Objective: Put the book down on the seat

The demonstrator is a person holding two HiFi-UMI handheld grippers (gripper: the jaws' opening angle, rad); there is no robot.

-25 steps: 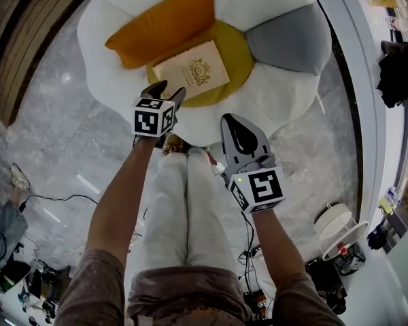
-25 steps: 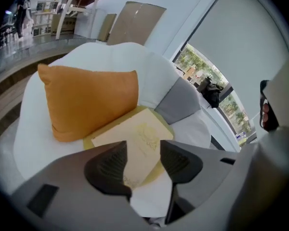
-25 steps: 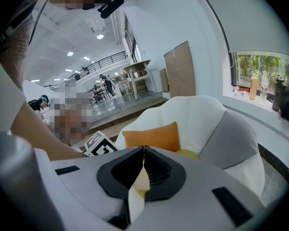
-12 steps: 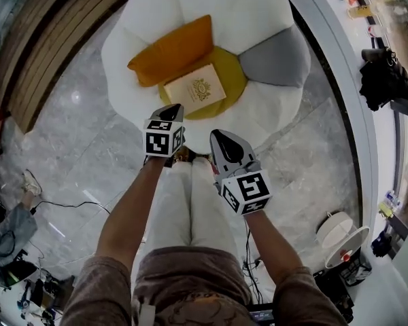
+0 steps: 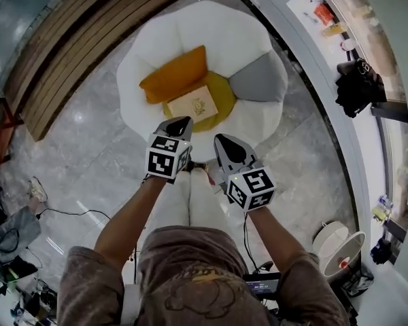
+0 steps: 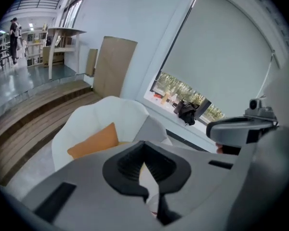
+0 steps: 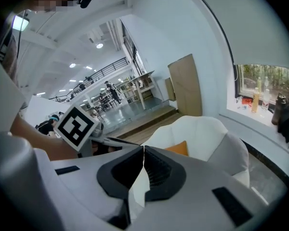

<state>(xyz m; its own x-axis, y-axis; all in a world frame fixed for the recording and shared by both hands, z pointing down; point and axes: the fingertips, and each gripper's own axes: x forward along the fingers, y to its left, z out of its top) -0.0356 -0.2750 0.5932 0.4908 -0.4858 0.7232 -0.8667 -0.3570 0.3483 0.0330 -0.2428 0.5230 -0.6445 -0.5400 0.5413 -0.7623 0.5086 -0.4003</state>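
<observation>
A cream book point(image 5: 193, 104) with a gold emblem lies flat on the yellow seat cushion point(image 5: 221, 99) of a white petal-shaped chair point(image 5: 211, 36), beside an orange pillow point(image 5: 175, 75). My left gripper point(image 5: 182, 123) is shut and empty, held in the air short of the chair's front edge. My right gripper point(image 5: 222, 141) is shut and empty too, a little to the right of the left one. Neither touches the book. In the left gripper view the orange pillow point(image 6: 94, 142) and the chair point(image 6: 103, 114) show beyond the closed jaws.
A grey cushion point(image 5: 260, 80) sits at the chair's right. Wooden steps point(image 5: 88, 36) run along the left. A white ledge with a black bag point(image 5: 357, 83) lies to the right. Cables and clutter point(image 5: 13, 263) are on the marble floor at the lower left, and a white stool point(image 5: 340, 243) at the lower right.
The left gripper's jaws have shut. Both grippers and the person have backed away from the chair, which now looks smaller and farther. The book has stayed on the seat.
</observation>
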